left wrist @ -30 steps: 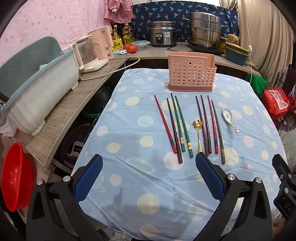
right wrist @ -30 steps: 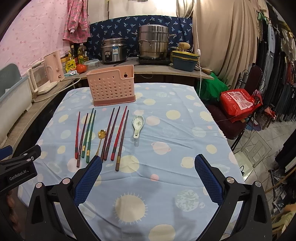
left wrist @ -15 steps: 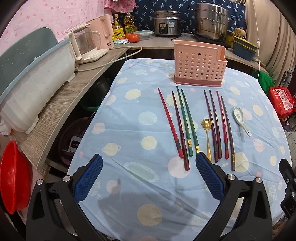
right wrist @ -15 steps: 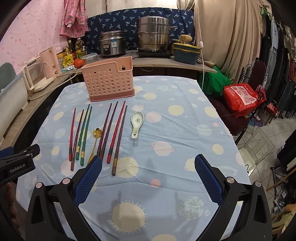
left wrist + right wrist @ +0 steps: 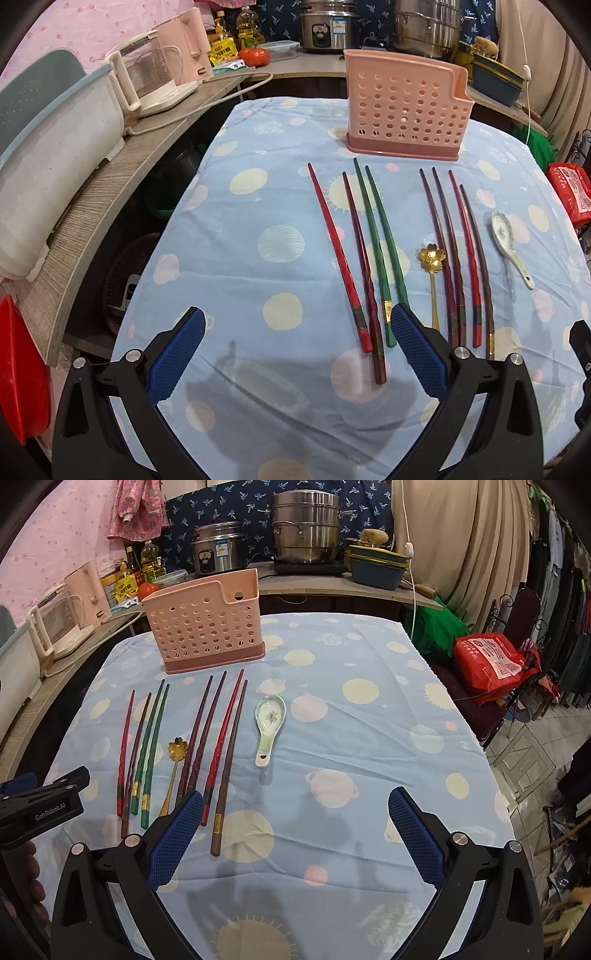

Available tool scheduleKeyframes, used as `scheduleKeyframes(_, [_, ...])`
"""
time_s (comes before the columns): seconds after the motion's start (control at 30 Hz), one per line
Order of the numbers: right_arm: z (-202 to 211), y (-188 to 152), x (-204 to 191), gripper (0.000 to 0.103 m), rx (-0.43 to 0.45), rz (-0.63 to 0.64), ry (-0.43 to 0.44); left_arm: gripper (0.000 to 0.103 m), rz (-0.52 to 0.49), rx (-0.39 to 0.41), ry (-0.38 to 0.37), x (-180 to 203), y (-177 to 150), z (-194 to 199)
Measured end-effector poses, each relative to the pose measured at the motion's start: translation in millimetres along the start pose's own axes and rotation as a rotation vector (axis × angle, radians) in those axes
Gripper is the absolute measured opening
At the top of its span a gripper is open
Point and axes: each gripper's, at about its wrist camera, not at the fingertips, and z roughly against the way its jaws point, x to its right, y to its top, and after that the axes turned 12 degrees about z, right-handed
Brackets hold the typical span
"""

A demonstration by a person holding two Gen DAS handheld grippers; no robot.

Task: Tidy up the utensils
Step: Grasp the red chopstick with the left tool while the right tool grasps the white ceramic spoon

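Note:
A pink perforated utensil holder (image 5: 406, 110) (image 5: 203, 626) stands upright at the far end of the table. In front of it lie several chopsticks in a row: red and green ones (image 5: 369, 251) (image 5: 144, 746) on the left, dark purple and red ones (image 5: 458, 251) (image 5: 218, 738) on the right. A gold flower-shaped spoon (image 5: 431, 273) (image 5: 173, 768) lies between the groups. A white ceramic spoon (image 5: 508, 242) (image 5: 269, 723) lies furthest right. My left gripper (image 5: 293, 350) is open above the near ends of the left chopsticks. My right gripper (image 5: 293, 834) hangs open, empty, over bare cloth.
A blue tablecloth with pale dots (image 5: 369, 738) covers the table. A counter on the left holds a white bin (image 5: 48, 147) and a kettle (image 5: 147, 81). Pots and a rice cooker (image 5: 218, 546) stand behind. A red bag (image 5: 491, 661) sits on a chair at the right.
Both grippers have moved forward and lower toward the utensils, which now look larger and closer. Nothing on the table has shifted; both grippers stay open.

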Motion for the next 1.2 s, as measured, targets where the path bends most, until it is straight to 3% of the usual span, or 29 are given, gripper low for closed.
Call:
scheduleKeyframes(0.43, [-36.4, 14.2, -0.2, 0.096, -0.049, -0.007, 0.011, 0.089, -0.013, -0.1, -0.008, 6.3, 0.4, -53.9])
scheduleKeyframes(0.8, [-51.6, 17.6, -4.0, 0.096, -0.076, -0.001, 0.02, 0.083, -0.011, -0.137, -0.018, 7.2, -0.8, -70.6])
scheduleKeyframes(1.2, [-43.9, 14.9, -8.9, 0.096, -0.07, 0.006, 0.019, 0.058, -0.012, -0.157, -0.085, 7.8, -7.4, -61.7])
